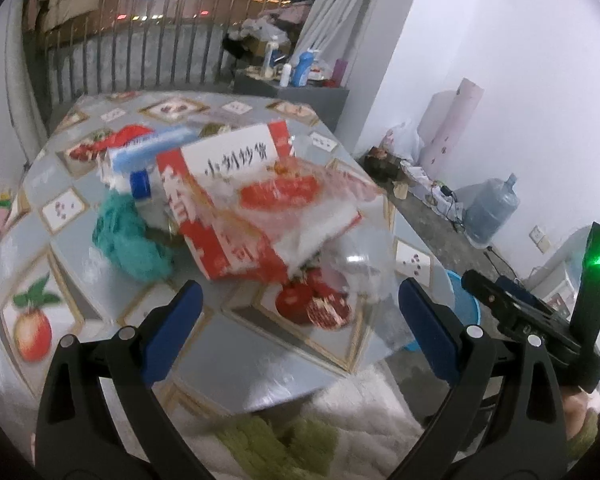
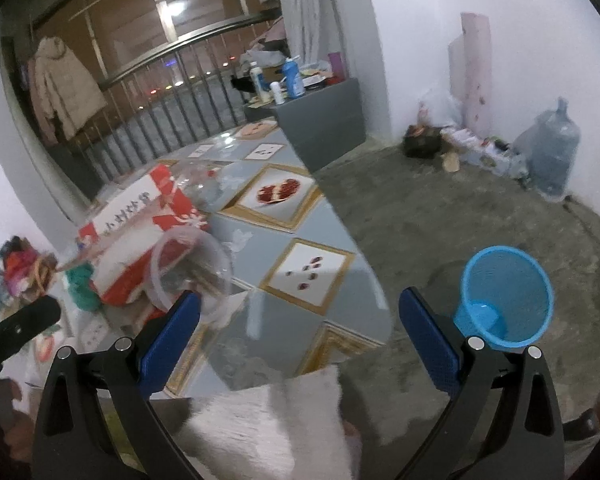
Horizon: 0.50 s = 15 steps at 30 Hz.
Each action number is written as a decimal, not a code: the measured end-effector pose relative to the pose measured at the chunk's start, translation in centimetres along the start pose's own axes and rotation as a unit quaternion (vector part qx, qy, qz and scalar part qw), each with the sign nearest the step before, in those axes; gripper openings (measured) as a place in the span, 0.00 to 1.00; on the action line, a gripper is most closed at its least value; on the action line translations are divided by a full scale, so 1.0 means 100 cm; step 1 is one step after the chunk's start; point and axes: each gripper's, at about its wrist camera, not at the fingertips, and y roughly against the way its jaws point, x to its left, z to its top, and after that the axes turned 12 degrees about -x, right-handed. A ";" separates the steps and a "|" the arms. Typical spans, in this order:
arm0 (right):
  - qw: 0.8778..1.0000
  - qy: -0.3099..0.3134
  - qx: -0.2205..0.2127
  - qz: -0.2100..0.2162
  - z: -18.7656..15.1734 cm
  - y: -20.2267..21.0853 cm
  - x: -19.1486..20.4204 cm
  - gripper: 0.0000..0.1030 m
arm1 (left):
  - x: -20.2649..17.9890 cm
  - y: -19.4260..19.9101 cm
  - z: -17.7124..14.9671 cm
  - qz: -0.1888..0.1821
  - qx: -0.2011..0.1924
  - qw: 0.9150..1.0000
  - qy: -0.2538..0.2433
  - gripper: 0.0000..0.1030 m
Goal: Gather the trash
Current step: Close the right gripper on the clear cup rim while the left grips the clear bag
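Note:
A pile of trash lies on the round table: a red and white carton with black writing, a clear plastic cup on its side, a teal crumpled cloth and a blue and white packet. My left gripper is open and empty, just short of the carton and cup. My right gripper is open and empty over the table's near edge, with the clear cup and carton to its left. A blue mesh bin stands on the floor to the right.
The table has a fruit-patterned cover. A grey cabinet with bottles stands behind it by a railing. A water jug and bags lie along the white wall. A white fluffy cushion is below the grippers.

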 end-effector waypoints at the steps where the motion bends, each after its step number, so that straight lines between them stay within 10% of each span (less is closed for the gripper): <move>1: 1.000 0.004 0.000 0.006 0.000 -0.002 0.003 0.94 | 0.004 -0.002 0.004 -0.002 -0.003 1.000 0.000 0.92; 15: 0.986 0.149 -0.018 0.073 -0.007 -0.005 0.063 0.87 | 0.052 0.010 0.036 -0.023 -0.085 0.995 -0.048 0.91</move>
